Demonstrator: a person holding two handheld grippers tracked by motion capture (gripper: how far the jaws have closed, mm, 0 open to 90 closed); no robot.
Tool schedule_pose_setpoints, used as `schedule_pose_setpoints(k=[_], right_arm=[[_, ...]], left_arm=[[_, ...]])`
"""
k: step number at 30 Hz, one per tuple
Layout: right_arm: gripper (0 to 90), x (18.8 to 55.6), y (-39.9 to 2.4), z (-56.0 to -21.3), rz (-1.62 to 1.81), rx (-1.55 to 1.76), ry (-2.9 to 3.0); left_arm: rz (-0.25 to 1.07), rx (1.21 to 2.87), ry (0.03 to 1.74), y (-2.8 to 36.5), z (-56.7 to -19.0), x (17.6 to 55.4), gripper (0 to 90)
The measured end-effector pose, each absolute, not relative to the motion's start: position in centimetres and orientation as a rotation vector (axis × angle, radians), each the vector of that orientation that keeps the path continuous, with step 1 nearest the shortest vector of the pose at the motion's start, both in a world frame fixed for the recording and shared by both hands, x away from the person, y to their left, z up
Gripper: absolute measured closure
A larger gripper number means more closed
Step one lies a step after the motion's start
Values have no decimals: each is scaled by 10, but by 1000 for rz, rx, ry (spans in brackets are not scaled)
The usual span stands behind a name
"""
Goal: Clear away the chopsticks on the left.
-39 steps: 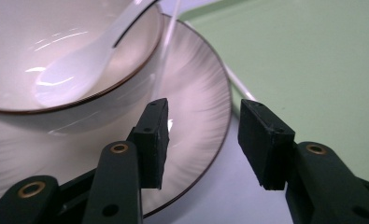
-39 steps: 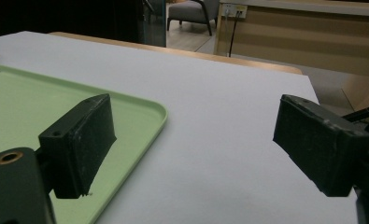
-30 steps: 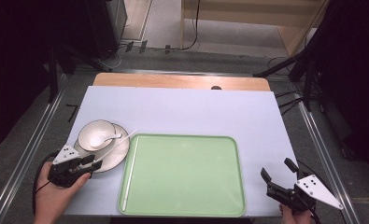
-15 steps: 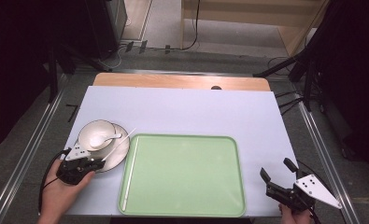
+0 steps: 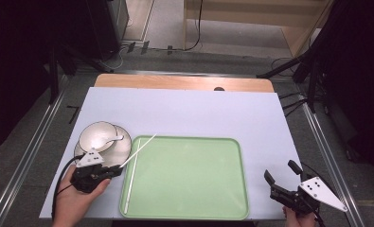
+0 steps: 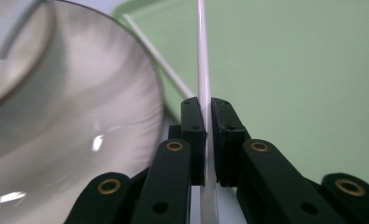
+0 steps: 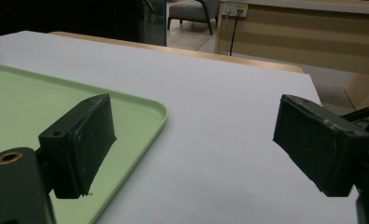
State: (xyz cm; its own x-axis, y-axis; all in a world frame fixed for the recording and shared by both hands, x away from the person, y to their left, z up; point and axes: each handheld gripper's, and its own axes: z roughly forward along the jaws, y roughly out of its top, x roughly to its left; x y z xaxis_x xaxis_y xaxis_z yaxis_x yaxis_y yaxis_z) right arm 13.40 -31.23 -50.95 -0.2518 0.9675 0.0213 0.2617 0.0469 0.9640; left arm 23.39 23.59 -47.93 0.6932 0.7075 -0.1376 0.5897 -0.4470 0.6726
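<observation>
White chopstick (image 6: 202,56) clamped between left gripper (image 5: 110,171) jaws, just closed onto it, slanting from plate (image 5: 122,150) over left rim of green tray (image 5: 194,177). Second chopstick (image 5: 131,176) lying along that tray's left edge. Cup (image 5: 97,135) on plate near worktop (image 5: 189,111) left edge. Right gripper (image 5: 279,181) at front right corner, jaws wide apart, holding nothing.

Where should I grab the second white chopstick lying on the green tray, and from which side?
Probably take the chopstick near its middle, coming straight down from above with the jaws across its width. It lies flat along the tray's left edge, so a side approach looks blocked by the raised rim. The left gripper already holds the other chopstick.
</observation>
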Motion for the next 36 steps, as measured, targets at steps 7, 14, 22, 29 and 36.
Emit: schedule_pose_setpoints(k=[7, 14, 22, 29, 36], right_arm=[[127, 134, -312, -509, 1246, 1260, 1612], [127, 134, -312, -509, 1245, 1255, 1617], [128, 134, -312, -509, 1245, 1257, 1614], [127, 133, -312, -509, 1245, 1256, 1614], [128, 133, -312, -509, 1248, 1257, 1612]], left_arm=[[147, 2192, 971, 192, -494, 226, 849], [129, 2209, 986, 164, -505, 223, 849], [121, 2258, 981, 149, -514, 220, 847], [82, 2270, 972, 150, -514, 222, 818], [57, 2280, 892, 146, -510, 230, 707]])
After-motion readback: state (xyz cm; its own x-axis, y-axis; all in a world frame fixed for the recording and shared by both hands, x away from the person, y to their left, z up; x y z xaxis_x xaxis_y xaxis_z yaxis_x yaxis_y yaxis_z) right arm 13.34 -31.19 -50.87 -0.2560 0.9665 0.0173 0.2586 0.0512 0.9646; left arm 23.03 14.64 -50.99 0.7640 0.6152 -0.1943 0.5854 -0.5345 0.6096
